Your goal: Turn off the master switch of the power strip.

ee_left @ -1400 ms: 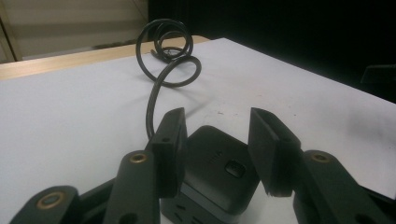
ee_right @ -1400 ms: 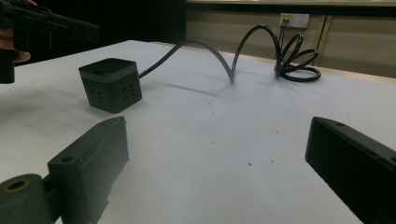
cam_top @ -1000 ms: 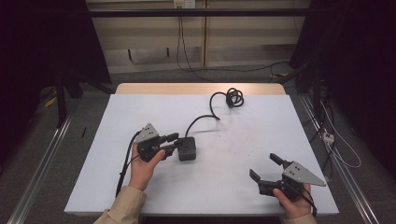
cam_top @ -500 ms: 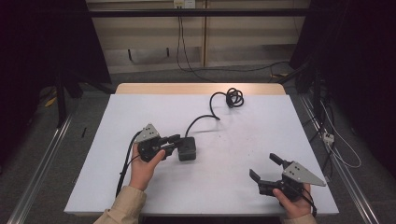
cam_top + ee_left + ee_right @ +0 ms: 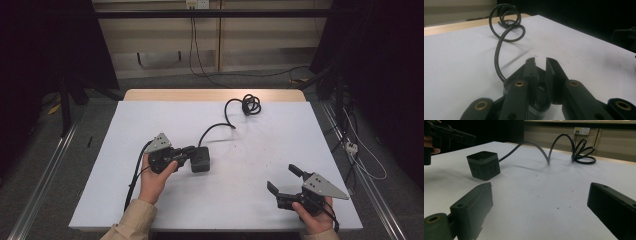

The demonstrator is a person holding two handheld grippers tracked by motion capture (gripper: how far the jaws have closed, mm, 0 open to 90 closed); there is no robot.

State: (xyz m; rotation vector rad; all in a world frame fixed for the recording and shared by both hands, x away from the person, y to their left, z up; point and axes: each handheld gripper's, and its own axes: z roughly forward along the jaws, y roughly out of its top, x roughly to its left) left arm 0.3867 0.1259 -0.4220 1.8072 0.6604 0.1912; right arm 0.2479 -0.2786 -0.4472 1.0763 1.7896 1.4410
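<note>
Item 1: black cube power socket [image 5: 201, 159], on the white desk [image 5: 260, 130], slightly left of centre in the high view. A grey band around its upper edge and socket openings in its side faces show in the right gripper view [image 5: 484, 165]; the high view gives only a dark block.

Item 2: its black cord [image 5: 220, 127], leaving the cube toward 1 o'clock, arching clear of the desk and ending in a loose coil [image 5: 251, 104] near the far edge at 12 o'clock. The arch and its shadow are plain in the right gripper view [image 5: 544, 147]; the left gripper view shows the cord rising from the cube to the stacked loops [image 5: 505, 22].

Item 3: left hand-held gripper [image 5: 189, 154], lying level at 9 o'clock of the cube, held by the left hand [image 5: 152, 177]. Its jaws have just been closing, with the cube between them. In its own view [image 5: 540, 65] the jaw tips stand close together over the cube's top, a narrow gap left; whether the pads press on the cube cannot be told.

Item 4: right hand-held gripper [image 5: 284, 181], at 5 o'clock on the desk, well apart from the cube, in the right hand [image 5: 314, 220]. Jaws spread wide, nothing between them; its own view [image 5: 539, 202] shows bare desk in the gap.
</note>
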